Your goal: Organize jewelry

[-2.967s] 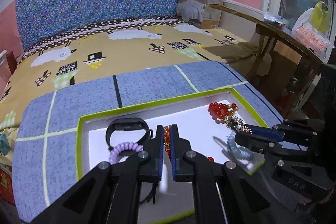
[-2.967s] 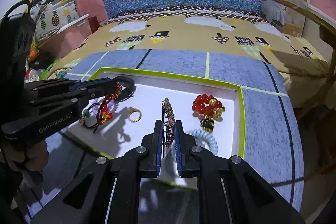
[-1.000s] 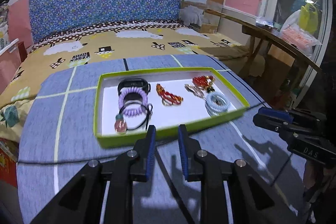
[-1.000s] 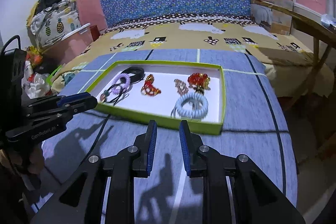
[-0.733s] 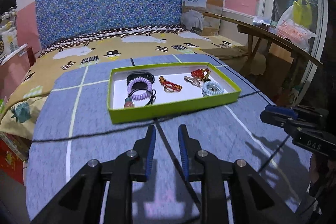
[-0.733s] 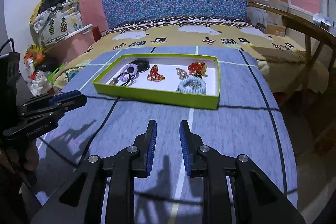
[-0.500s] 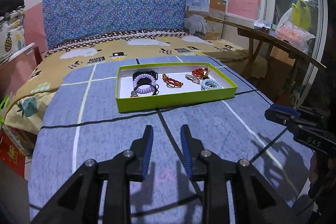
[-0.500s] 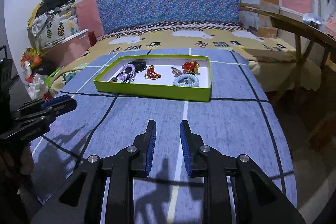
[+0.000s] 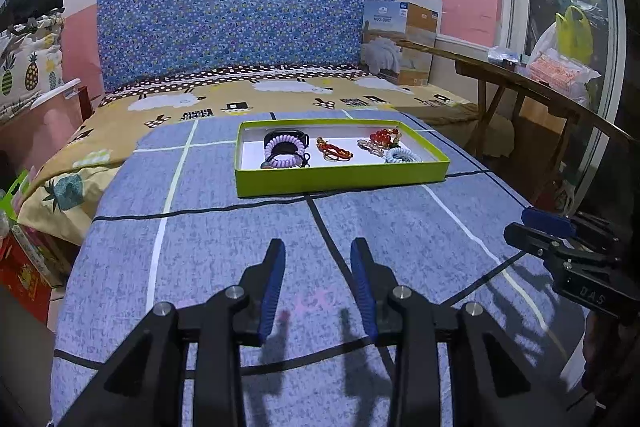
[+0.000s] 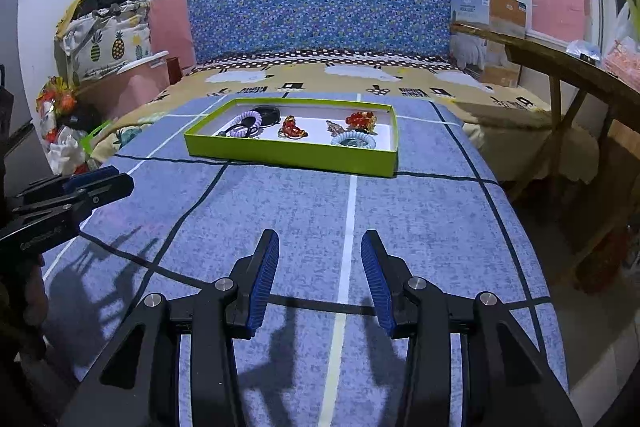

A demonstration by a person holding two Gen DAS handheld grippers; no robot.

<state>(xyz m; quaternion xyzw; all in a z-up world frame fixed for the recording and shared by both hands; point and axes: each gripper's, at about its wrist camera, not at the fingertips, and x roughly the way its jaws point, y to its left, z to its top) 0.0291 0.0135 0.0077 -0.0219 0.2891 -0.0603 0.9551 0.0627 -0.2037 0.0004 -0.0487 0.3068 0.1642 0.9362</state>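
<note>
A green tray (image 9: 340,181) with a white floor sits on the blue checked cloth, far ahead of both grippers; it also shows in the right wrist view (image 10: 288,153). In it lie a purple coil band (image 9: 284,149), a black band, a red bracelet (image 9: 334,151), a jewelled clip, red beads (image 9: 384,137) and a pale blue coil band (image 9: 402,155). My left gripper (image 9: 318,277) is open and empty, near the cloth's front. My right gripper (image 10: 320,273) is open and empty, level with it on the right.
The cloth lies on a bed with a yellow sheep-pattern sheet (image 9: 240,99) and a blue headboard. A wooden table (image 9: 520,79) with bags stands on the right. Bags and a pink box (image 10: 132,83) are on the left.
Both grippers let go of their jewellery in the tray, pulled far back from it, and have opened wider in the last half second.
</note>
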